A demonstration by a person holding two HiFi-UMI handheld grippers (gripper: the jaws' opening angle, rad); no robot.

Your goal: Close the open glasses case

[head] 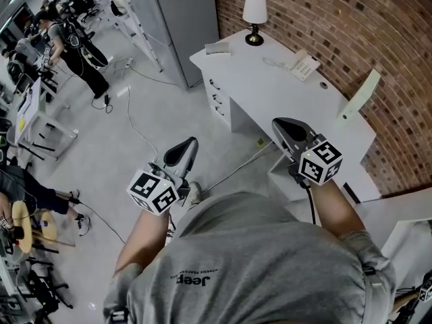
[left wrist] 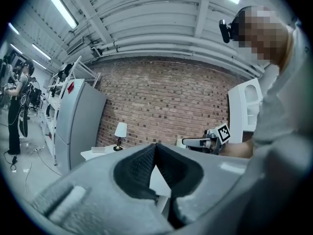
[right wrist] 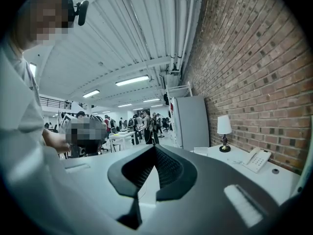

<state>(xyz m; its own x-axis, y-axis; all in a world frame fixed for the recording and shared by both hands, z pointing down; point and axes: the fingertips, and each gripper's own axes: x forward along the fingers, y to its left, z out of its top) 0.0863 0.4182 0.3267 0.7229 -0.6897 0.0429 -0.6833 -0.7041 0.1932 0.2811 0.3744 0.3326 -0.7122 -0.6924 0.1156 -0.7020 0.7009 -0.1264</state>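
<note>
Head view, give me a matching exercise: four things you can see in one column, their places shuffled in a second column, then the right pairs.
Things:
1. lamp
2. telephone
3. left claw
4. grey cabinet

Places:
A. shut, seen over the grey floor
B. midway along the desk, by the brick wall
C. standing on the floor past the desk's end
D. on the desk's far corner

Pairs: 1-D, 2-B, 3-A, 4-C
</note>
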